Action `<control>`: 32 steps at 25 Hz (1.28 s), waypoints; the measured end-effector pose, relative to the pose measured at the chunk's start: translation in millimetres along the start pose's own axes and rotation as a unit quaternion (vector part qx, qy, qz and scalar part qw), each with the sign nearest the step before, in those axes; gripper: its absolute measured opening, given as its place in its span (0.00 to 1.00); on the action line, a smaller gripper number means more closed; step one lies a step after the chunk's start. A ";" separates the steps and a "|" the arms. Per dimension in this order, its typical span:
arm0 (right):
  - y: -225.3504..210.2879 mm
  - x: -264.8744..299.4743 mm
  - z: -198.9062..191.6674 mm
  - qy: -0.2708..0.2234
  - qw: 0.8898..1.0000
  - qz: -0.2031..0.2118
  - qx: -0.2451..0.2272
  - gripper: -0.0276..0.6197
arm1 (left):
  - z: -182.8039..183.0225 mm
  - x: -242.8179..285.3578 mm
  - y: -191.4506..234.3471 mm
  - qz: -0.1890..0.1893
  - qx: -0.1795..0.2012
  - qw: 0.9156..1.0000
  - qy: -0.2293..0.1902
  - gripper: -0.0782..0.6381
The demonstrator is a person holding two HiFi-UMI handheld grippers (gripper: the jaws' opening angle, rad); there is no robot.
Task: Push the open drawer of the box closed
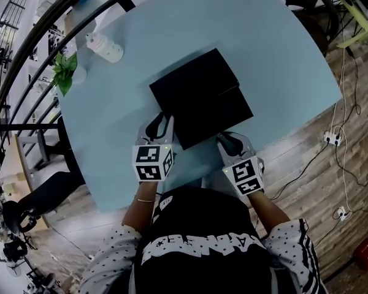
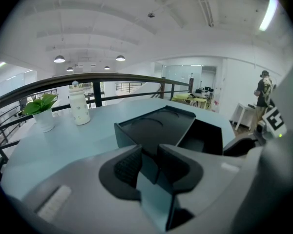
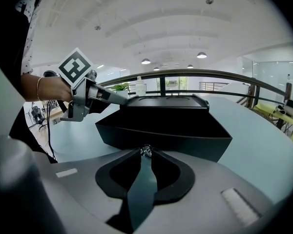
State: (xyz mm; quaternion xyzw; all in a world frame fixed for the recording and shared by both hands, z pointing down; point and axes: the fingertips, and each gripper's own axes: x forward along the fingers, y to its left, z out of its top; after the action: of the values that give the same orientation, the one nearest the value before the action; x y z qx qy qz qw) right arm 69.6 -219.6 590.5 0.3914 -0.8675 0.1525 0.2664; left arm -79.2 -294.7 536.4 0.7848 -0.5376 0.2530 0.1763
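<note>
Grey right gripper (image 3: 145,152): my jaw tips are drawn together to a point and hold nothing. A small shiny speck sits where they meet, and I cannot tell what it is.
Just ahead of that point: the black drawer (image 3: 161,138). Its front wall runs right across my tips, touching or very nearly so. From my head view I am set against its near right corner.
Left gripper (image 2: 149,152): my jaws stand a little apart and clamp nothing. Only a dark side of the box (image 2: 156,126) shows through the gap, just past the tips. I rest at the left corner where the drawer meets the box.
Beyond both tips: the drawer stands well out of the box towards me, its hollow empty as far as I can see.
Under everything: pale blue table (image 1: 282,48).
Far past the box, to my left: white bottle (image 2: 79,108) and a potted plant (image 2: 39,106) by the railing (image 2: 112,78).
Step in hand: I judge the push has barely begun, since I am lined up on the front and the drawer is plainly open.
Next move: drive the closed right tips straight forward, square to the front. The left gripper should steady the box so it does not slide away across the table.
</note>
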 end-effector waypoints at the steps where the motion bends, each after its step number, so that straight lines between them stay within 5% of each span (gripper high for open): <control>1: -0.1 0.8 0.4 0.001 1.000 0.000 0.001 0.15 | -0.3 0.0 0.3 -0.001 0.000 1.000 0.000 0.11; 32: -11.2 32.7 27.4 0.020 1.000 0.008 -0.007 0.15 | -0.3 1.6 4.6 -0.014 0.002 1.000 0.000 0.11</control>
State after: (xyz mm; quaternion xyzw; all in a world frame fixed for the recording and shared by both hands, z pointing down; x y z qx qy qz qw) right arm 50.7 -259.4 588.0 0.3792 -0.8663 0.1561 0.2853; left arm -83.0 -297.4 537.6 0.7924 -0.5261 0.2522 0.1781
